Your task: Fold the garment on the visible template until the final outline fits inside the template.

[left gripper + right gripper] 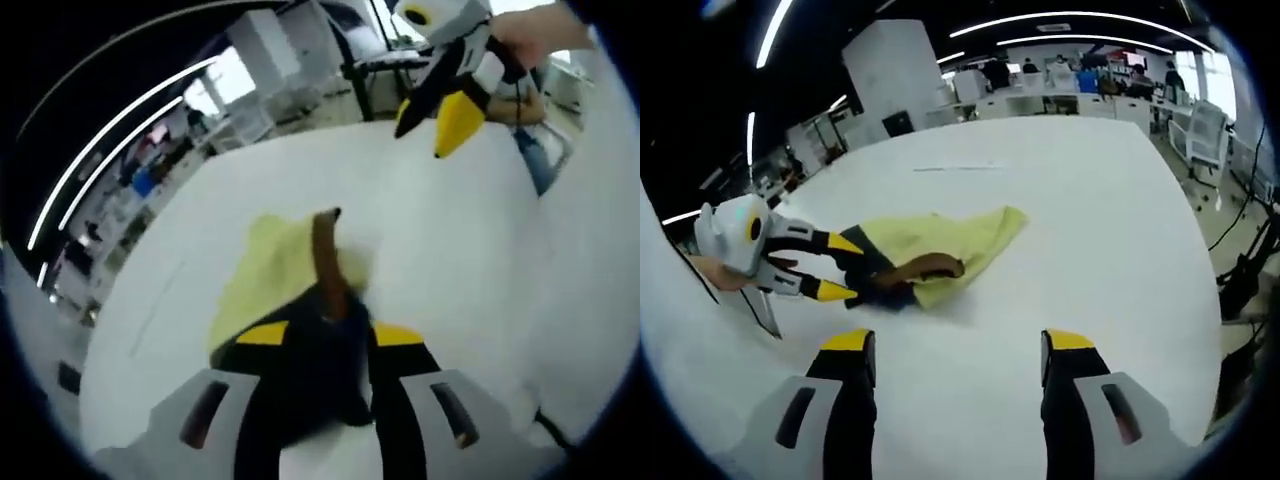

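A pale yellow garment point(960, 238) with a dark part and a brown strip point(930, 266) lies bunched on the white table point(1080, 200). My left gripper point(840, 267) comes in from the left in the right gripper view, its yellow-tipped jaws closed on the garment's dark end. In the left gripper view the same gripper point(330, 335) has dark cloth filling the space between its jaws. The brown strip point(327, 255) stands up from them, with yellow cloth point(265, 270) beyond. My right gripper point(960, 342) hovers open over bare table near the garment. It also hangs above the far side point(432, 125), held by a hand.
A faint thin line point(960, 167) crosses the table beyond the garment. The table's edge runs down the right point(1205, 260), with cables point(1252, 255) and an office chair point(1205, 130) past it. A white pillar point(895, 85), desks and people stand behind.
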A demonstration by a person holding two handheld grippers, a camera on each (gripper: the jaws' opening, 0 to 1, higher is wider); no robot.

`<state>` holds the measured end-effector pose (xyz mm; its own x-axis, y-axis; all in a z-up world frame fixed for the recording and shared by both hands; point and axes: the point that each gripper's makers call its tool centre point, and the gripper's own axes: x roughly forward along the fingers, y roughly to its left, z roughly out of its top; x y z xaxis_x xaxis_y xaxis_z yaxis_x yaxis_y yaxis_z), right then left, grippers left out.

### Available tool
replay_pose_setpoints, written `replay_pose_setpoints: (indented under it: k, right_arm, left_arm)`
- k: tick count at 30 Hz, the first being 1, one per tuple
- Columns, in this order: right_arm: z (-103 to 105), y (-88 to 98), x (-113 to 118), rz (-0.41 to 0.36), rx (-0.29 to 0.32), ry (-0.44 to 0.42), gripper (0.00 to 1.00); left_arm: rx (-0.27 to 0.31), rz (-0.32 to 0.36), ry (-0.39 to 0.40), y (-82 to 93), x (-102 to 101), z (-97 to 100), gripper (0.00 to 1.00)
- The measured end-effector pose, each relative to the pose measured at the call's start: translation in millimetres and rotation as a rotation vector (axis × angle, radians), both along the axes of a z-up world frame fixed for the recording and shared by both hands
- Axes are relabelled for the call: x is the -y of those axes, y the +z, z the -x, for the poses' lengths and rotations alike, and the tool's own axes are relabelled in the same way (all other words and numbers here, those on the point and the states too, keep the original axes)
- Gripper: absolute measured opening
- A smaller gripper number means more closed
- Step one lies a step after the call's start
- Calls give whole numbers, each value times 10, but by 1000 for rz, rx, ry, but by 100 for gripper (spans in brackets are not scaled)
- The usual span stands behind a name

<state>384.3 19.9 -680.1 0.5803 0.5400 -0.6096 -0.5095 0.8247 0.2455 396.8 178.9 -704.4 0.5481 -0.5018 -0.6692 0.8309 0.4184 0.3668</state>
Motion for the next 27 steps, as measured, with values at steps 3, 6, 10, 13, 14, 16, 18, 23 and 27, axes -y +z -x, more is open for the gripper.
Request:
replay_pose_setpoints:
  k: [3,6,10,13,14,16,18,23,27]
  right_arm:
    - [5,-7,-12,0,-2,2,67]
    - [-1,-7,-13,-1,0,0,66]
    - [-5,-4,-15,-3,2,-1,66]
    - [2,-3,-16,-3,2,0,66]
    - [4,-4,-15,-2,2,-1,65]
    - [10,-6,-10,-3,0,-2,65]
    - [16,-7,-4,-5,0,-5,65]
    - [34,-13,29,-5,-5,-11,65]
    - [41,-15,54,-7,-8,-18,65]
  left_arm:
    - [5,-11,1,-39,-22,-19,24]
    - [17,-28,-4,-65,-40,-41,24]
    - [37,-50,-8,-111,-54,-90,21]
    - [62,-84,-16,-150,-73,-134,17]
    - [64,-88,-17,-164,-72,-146,15]
    - [58,-87,-15,-181,-71,-158,15]
    - [50,-81,-13,-190,-61,-160,15]
    - [38,-77,-23,-229,-17,-150,13]
    - [24,-66,-13,-260,-11,-158,10]
